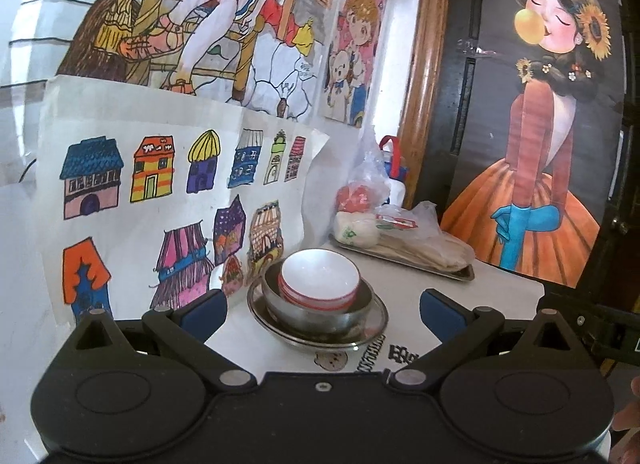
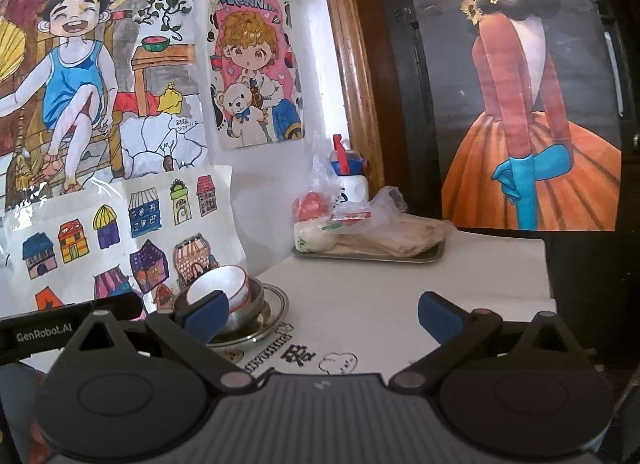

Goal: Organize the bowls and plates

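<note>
1. My left gripper (image 1: 322, 314) has its blue-padded fingers (image 1: 204, 314) spread wide with nothing between them, and its camera looks straight at the stack of dishes.
2. From the left wrist I see a white ceramic bowl with red rim stripes (image 1: 319, 278) sitting tilted inside a round stainless steel bowl (image 1: 316, 310), which rests on a shallow round stainless steel plate (image 1: 320, 328). The stack stands just ahead of the gap between my left fingers, on the white table cover printed with cartoon drawings (image 1: 400, 296).
3. Only the left view catches part of a hand (image 1: 628, 416) at its lower right edge.
4. Behind the stack, well apart from it, a rectangular metal tray (image 1: 404, 262) carries plastic-wrapped food; a child's drawing of coloured houses (image 1: 160, 183) leans against the wall on the left.
5. My right gripper (image 2: 324, 314) is likewise spread and empty, held level above the table cover (image 2: 380, 304).
6. From the right wrist the same stack sits far to the left: the white bowl (image 2: 230, 288) is partly hidden behind my left blue finger pad (image 2: 206, 316), with the steel bowl (image 2: 244, 314) and plate (image 2: 272, 314) showing beside it.
7. Only this view shows the other gripper's black body (image 2: 48, 330) at the left edge, and a white bottle with a blue and red cap (image 2: 352, 179) behind the tray (image 2: 368, 256).
</note>
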Demonstrator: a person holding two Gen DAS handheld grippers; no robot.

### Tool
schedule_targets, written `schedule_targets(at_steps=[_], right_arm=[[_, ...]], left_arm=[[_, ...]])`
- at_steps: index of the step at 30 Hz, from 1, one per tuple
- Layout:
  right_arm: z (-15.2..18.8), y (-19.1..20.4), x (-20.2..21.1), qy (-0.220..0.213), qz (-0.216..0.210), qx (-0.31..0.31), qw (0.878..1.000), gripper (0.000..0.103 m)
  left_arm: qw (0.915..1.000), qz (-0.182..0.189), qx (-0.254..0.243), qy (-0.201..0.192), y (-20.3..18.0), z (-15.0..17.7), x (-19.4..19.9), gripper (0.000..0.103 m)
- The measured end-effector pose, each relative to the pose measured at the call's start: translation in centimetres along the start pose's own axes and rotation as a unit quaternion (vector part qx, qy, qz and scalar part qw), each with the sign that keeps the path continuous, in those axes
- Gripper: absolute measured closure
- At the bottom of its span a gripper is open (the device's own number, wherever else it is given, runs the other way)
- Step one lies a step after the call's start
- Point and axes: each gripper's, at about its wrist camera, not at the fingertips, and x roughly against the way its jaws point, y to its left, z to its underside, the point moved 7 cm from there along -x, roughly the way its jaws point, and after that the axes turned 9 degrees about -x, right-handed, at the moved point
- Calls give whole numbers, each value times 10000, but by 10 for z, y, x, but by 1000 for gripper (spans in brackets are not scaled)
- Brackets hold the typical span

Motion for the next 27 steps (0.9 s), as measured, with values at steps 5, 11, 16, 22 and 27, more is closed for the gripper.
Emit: schedule_targets(at_steps=[5, 11, 16, 22, 27], right_arm=[[9, -3, 19, -31, 64, -12, 10000, 0], [24, -7, 39, -10, 158, -103, 9998, 0], [42, -11, 55, 58, 280, -141, 9995, 0], [58, -15, 73, 25, 415, -237, 9989, 0], [67, -16, 86, -6, 456, -227, 9987, 0]], left_arm=[[10000, 35, -63, -47, -7, 6, 14, 1], [9998, 81, -131, -84, -11, 15, 30, 1], [9997, 99, -231, -63, -13, 27, 41, 1], [9995, 159, -288, -22, -16, 44, 53, 1], [9994, 173, -280, -71, -18, 52, 63, 1]])
